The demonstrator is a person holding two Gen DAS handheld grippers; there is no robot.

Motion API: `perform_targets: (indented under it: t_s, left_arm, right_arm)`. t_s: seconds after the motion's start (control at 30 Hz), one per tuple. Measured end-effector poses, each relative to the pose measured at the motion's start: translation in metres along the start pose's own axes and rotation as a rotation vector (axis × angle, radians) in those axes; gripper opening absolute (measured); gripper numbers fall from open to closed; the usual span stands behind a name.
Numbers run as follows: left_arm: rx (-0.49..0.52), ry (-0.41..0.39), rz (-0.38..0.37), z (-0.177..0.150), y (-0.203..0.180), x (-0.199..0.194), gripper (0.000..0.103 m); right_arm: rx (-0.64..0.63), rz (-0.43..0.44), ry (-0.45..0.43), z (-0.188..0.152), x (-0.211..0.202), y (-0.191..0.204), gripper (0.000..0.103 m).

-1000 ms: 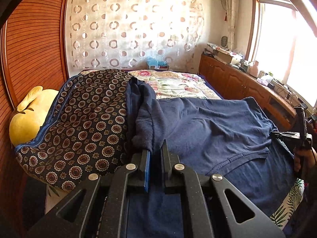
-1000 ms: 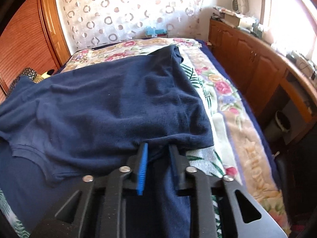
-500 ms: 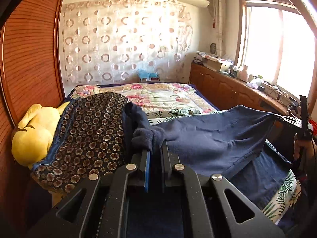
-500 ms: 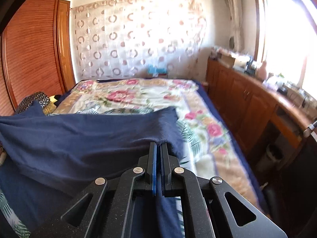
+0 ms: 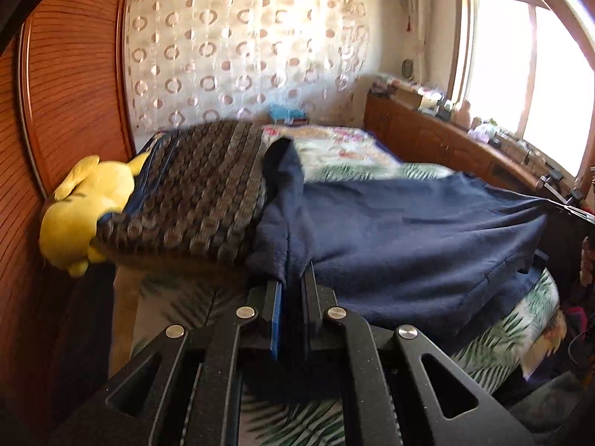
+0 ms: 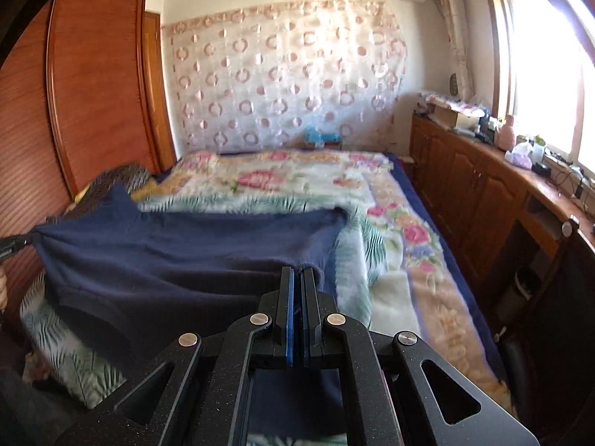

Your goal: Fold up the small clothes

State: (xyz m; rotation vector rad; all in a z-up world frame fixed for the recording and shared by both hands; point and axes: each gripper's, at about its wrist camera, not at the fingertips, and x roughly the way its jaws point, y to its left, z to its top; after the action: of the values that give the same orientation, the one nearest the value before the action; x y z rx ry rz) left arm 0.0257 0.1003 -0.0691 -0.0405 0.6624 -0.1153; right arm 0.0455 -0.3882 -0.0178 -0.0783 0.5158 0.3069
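patterned cushion [image 5: 193, 189] crowds bed's left, floral bedspread [image 6: 297, 186] beyond open

Sunlight poured through a window [image 6: 546, 70] over a long wooden cabinet [image 6: 472, 189] crowded with small items. A circle-patterned curtain [image 6: 282, 74] covered the far wall behind the floral-covered bed [image 6: 401, 223], beside a wooden wardrobe [image 6: 96, 85].

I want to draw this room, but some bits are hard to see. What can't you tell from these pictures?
- Yellow plush toy, left wrist view: partly tucked under the patterned quilt, blurred.
- Navy garment: its near edge drops behind the left gripper and, in the right wrist view, the right gripper.
- Counter clutter: too small to name, washed out by window glare.
- Floral bedspread: blurred.
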Motion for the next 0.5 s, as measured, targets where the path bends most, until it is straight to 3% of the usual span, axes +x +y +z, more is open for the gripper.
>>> perform_targets:
  t_s: [0.2, 0.37, 0.5]
  left_arm:
    - [-0.001, 0.072, 0.016, -0.017, -0.002, 0.017, 0.013]
    - [0.026, 0.090, 0.038, -0.018, -0.002, 0.020, 0.026]
    - [0.024, 0.079, 0.022, -0.018, -0.002, 0.015, 0.040]
  right_arm:
    - [0.013, 0.018, 0.129, -0.031, 0.034, -0.006, 0.003]
    - [0.033, 0.036, 0.141, -0.020, 0.043, -0.011, 0.003]
    - [0.026, 0.030, 0.129, -0.021, 0.023, -0.004, 0.006]
